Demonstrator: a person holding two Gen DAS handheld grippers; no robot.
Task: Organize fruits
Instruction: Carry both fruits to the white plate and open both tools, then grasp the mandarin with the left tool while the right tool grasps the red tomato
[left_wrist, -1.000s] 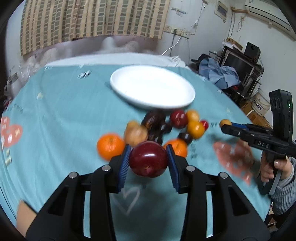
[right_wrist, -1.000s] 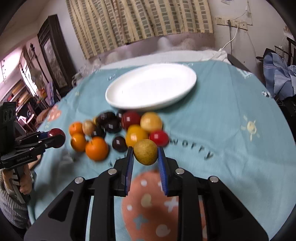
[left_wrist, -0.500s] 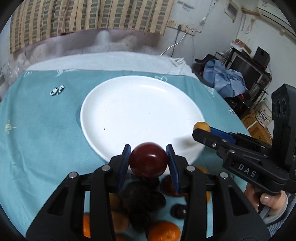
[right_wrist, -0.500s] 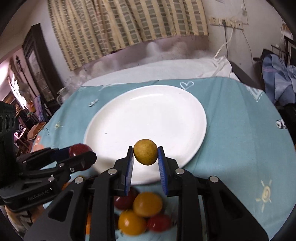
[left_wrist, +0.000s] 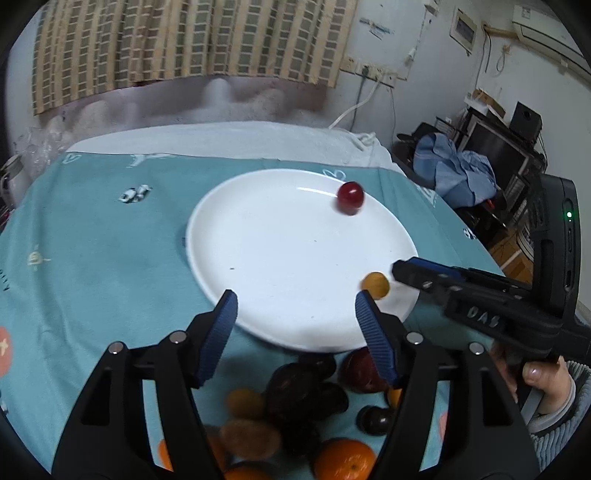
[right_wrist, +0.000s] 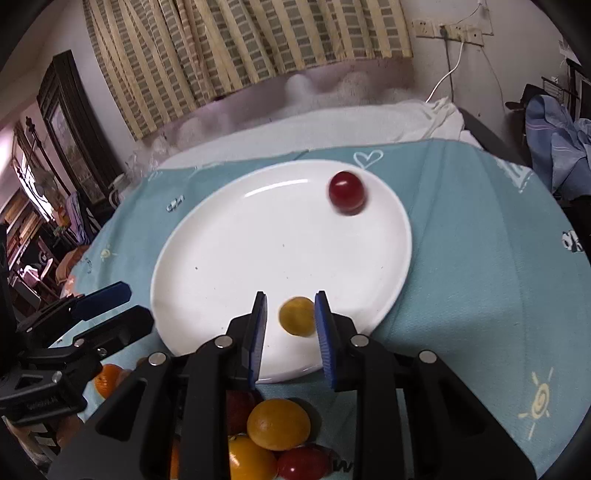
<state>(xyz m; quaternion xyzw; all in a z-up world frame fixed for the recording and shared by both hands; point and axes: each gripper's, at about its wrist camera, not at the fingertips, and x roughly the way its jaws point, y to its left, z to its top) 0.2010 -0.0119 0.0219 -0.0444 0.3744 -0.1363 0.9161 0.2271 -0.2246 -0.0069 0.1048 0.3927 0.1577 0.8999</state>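
Note:
A white plate (left_wrist: 258, 236) (right_wrist: 221, 258) lies on the teal cloth. A dark red apple (left_wrist: 350, 196) (right_wrist: 346, 192) sits blurred at the plate's far right side. My left gripper (left_wrist: 295, 308) is open and empty over the plate's near rim. My right gripper (right_wrist: 290, 319) is open; a small yellow fruit (right_wrist: 296, 315) (left_wrist: 375, 284) is between its jaws, blurred, on or just above the plate's near edge. A pile of oranges, plums and red fruits (left_wrist: 306, 398) (right_wrist: 273, 435) lies on the cloth just in front of the plate.
The right gripper's body and the hand holding it (left_wrist: 498, 314) reach in from the right of the left wrist view. The left gripper (right_wrist: 81, 321) shows at the left of the right wrist view. A white cloth roll (left_wrist: 221, 136) lies behind the plate.
Both grippers opened over the plate. The red apple left the left gripper and went to the plate's far right. The yellow fruit came loose from the right jaws.

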